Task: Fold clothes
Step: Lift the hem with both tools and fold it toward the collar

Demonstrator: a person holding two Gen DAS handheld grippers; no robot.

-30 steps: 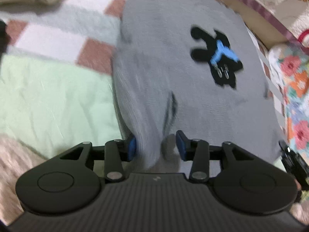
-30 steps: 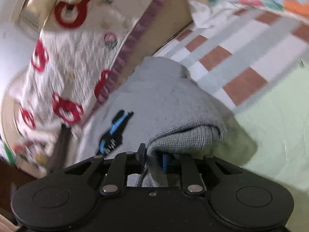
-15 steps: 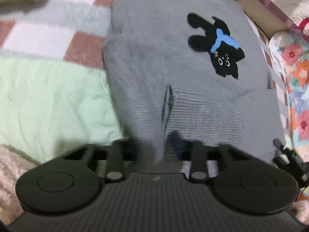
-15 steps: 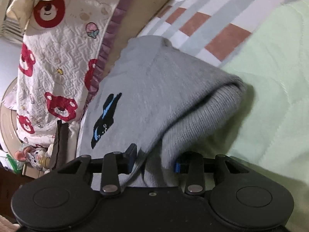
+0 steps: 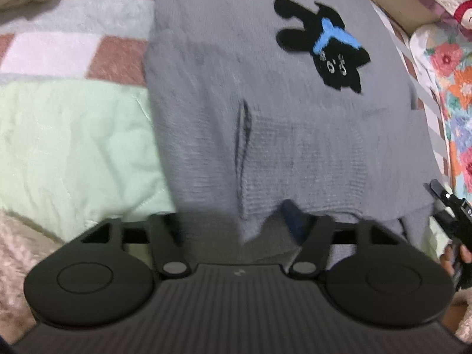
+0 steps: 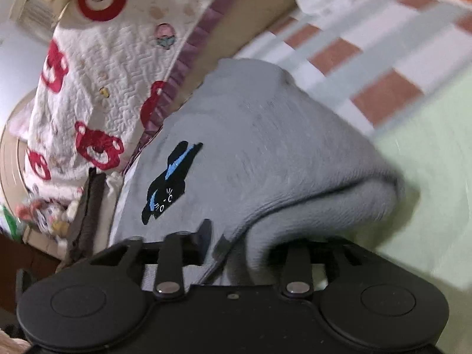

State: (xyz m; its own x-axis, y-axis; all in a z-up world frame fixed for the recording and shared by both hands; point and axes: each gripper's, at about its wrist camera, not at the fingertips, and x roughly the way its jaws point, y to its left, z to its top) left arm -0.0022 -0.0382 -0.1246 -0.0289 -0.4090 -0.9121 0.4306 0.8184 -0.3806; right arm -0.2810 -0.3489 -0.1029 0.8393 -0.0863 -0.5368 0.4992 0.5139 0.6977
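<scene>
Left wrist view shows the grey knitted sweater with a black cat patch [image 5: 265, 103] spread on the bed, over a pale green quilt [image 5: 73, 147] and a checked blanket of white, brown and grey squares [image 5: 88, 38]. The ribbed hem lies nearest the camera, at 6 o'clock, and the cat patch sits toward 1 o'clock. The left tongs [image 5: 236, 221] stand spread, with a fold of hem rising between the fingers but not pinched (motion blur hides one fingertip).

In the right wrist view, the right tongs [image 6: 247, 244] are likewise parted, and a thick doubled roll of the sweater [image 6: 280, 147] bulges up between and over them; they cradle it rather than clamp it.

By the look of it, a side or sleeve has been turned in and a hem fold is in hand. To do it well, both tongs should close on the hem at matching points, so the edge lifts level and the fold line runs straight across the body, without dragging the quilt along.

For edges, a white quilted cover with red bears [image 6: 88, 103] and a purple frilled border [image 6: 188, 47] crowd the sweater's far side around 10 o'clock in the right view, and a flowered cloth [image 5: 451, 73] hems it at 3 o'clock in the left. Open room lies over the green quilt.
</scene>
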